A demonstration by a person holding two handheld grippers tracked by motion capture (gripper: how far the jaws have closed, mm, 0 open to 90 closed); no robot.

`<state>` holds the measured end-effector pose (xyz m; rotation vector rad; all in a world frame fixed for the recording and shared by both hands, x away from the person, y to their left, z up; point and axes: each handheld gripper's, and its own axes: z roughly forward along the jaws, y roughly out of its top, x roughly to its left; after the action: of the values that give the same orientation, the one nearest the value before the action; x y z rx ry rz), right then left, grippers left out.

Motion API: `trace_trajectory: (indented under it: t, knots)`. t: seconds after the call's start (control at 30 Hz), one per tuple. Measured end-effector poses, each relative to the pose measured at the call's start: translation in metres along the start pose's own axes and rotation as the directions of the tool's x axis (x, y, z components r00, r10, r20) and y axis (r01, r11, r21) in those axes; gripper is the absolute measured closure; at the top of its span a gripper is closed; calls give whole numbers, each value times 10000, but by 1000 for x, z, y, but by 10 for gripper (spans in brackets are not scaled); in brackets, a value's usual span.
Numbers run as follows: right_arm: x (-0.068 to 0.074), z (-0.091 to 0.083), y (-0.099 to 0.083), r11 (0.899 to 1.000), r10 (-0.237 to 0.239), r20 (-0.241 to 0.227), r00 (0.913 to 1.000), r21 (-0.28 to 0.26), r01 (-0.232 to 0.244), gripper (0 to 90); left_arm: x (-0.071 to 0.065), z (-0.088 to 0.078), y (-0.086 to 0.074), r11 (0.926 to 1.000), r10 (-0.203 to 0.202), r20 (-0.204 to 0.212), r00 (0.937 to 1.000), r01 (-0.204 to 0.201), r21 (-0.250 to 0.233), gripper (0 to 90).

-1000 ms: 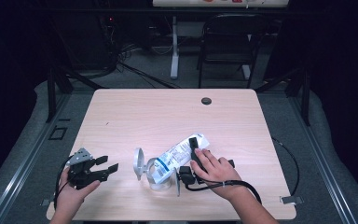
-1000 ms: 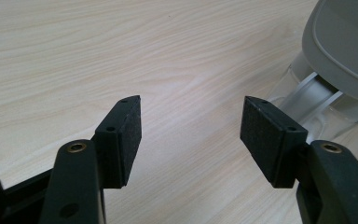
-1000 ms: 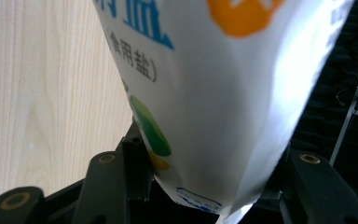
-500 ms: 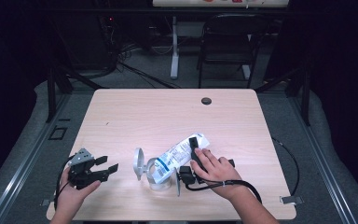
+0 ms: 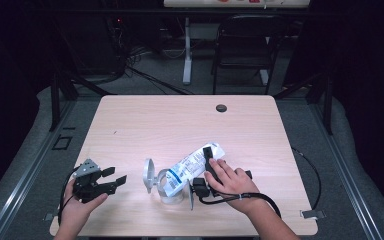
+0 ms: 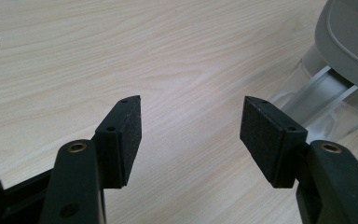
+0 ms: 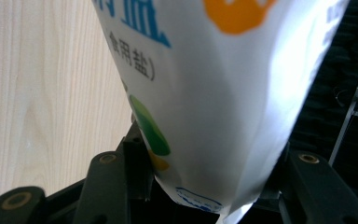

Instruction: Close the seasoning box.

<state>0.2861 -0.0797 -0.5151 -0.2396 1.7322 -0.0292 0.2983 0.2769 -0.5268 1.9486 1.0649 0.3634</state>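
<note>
Low and centre-right in the high view, the right gripper (image 5: 206, 167) clamps a glossy white printed bag (image 5: 192, 165), tilted into a clear round container (image 5: 169, 187). Lower left, the left gripper (image 5: 111, 179) gapes wide above pale woodgrain table (image 5: 180, 125).

Both hand-held grippers are matte black with brass-coloured pivot screws, flat dark foam pads (image 6: 129, 135) and trailing black cables; the left gripper (image 5: 111, 180), lower left, carries a grey three-cornered plate.

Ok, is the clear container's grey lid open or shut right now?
Open. The grey hinged lid stands flipped up beside the clear plastic container, and the white printed bag is tipped into its mouth.
</note>
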Motion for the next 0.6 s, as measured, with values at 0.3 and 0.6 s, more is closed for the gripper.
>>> trace_trajectory:
  t: [0.3, 0.6]
  knots:
    - [0, 0, 0, 10000, 6, 15, 10000, -10, -6, 514, 0, -1, 0, 10000, 15, -13, 10000, -14, 48, 391]
    - [0, 0, 0, 10000, -29, 42, 10000, -36, 30, 515, 0, -1, 0, 10000, -3, -24, 10000, 3, 46, 391]
